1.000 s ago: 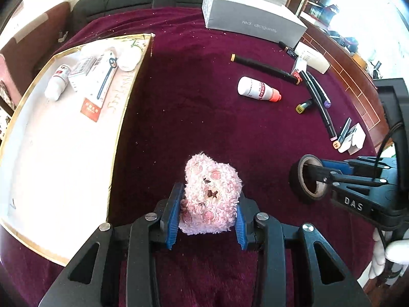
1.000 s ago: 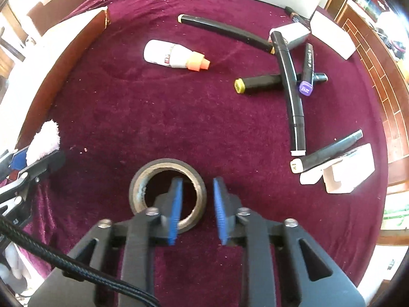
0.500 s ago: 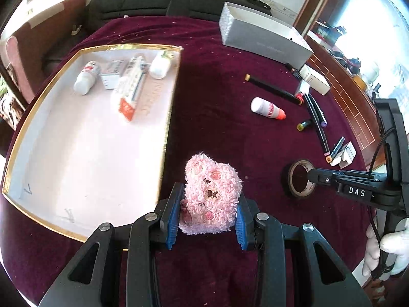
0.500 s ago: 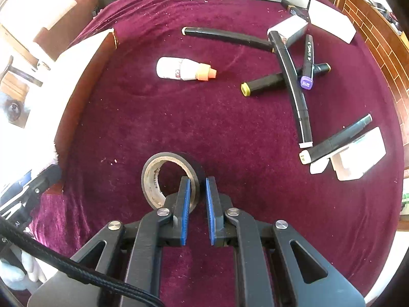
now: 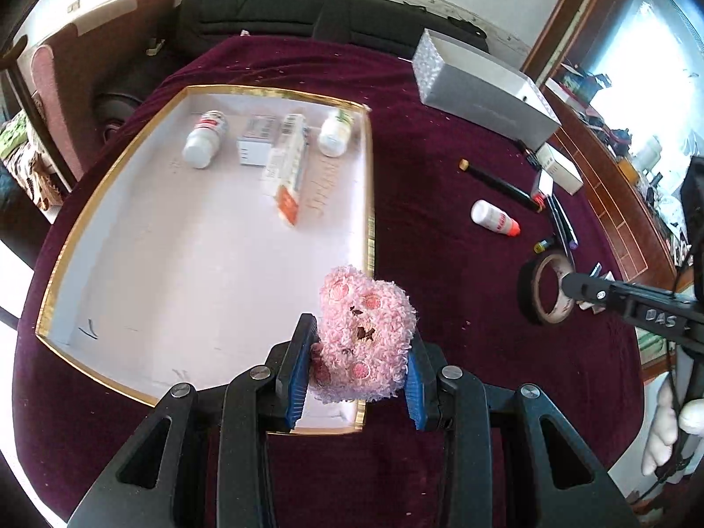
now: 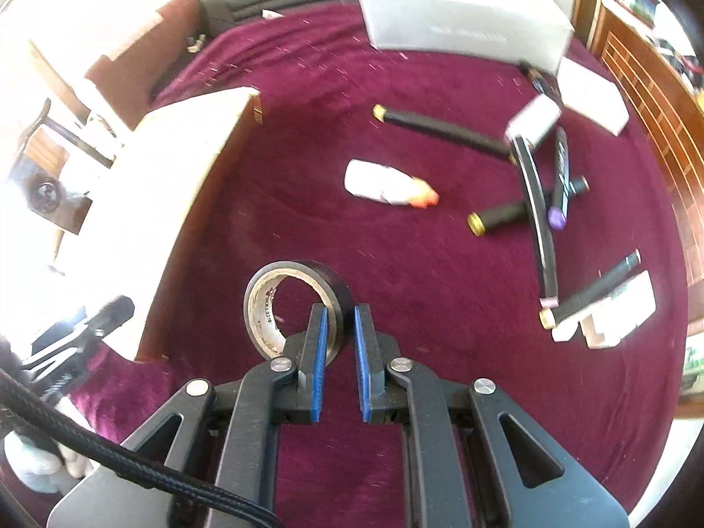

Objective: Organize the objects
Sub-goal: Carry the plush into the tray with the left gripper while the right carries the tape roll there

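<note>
Desk [image 5: 440, 229] under maroon velvet cloth. Far left, a white gold-rimmed tray [image 5: 367, 202] holds two pill bottles and two cartons at its far end. Far right, a long grey box [image 5: 479, 88]. Left hand-held gripper [image 5: 358, 374] clamped on a pink plush toy [image 5: 363, 330], over the tray's near right corner. Right hand-held gripper [image 6: 339, 343] pinched on the wall of a black tape roll [image 6: 295, 303]. Right of centre lie a white orange-capped bottle [image 6: 387, 185] and scattered markers [image 6: 539, 215].
</note>
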Demonstrator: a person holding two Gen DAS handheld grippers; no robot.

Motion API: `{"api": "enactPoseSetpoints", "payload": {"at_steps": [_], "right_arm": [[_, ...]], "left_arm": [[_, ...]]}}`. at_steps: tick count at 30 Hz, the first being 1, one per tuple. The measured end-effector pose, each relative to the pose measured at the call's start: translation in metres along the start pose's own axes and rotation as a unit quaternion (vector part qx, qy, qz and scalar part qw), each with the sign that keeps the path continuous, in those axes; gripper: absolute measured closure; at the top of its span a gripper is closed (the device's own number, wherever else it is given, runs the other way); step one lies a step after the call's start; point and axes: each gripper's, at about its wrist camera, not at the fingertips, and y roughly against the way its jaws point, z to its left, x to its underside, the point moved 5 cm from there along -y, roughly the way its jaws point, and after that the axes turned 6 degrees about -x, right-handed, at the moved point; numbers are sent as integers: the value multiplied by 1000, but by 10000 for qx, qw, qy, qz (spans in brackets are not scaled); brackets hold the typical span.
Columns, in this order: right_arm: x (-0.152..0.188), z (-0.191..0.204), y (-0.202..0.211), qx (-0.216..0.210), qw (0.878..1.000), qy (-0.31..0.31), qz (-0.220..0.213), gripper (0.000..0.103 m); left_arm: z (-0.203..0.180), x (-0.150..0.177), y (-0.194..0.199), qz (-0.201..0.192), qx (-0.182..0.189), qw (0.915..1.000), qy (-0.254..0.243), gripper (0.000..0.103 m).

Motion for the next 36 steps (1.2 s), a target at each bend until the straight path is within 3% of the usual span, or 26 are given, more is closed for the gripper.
{"api": "enactPoseSetpoints", "payload": {"at_steps": [6, 16, 27, 33, 36], "right_arm": [[-24, 47, 2, -324, 9992, 226, -115, 93], [-58, 114, -49, -646, 9975, 292, 43, 93], [-85, 133, -117, -18, 9987, 353, 374, 93], [-100, 124, -135, 362, 9979, 330, 412, 93], [-107, 119, -139, 345, 9983, 188, 441, 93]], "left_arm": [[35, -13, 2, -19, -109, 9998, 170, 71], [97, -62, -23, 41, -485, 9987, 117, 71], [118, -87, -91, 639, -240, 9975, 184, 71], [114, -99, -103, 581, -361, 9977, -44, 70], [113, -104, -107, 523, -409, 9977, -113, 68]]}}
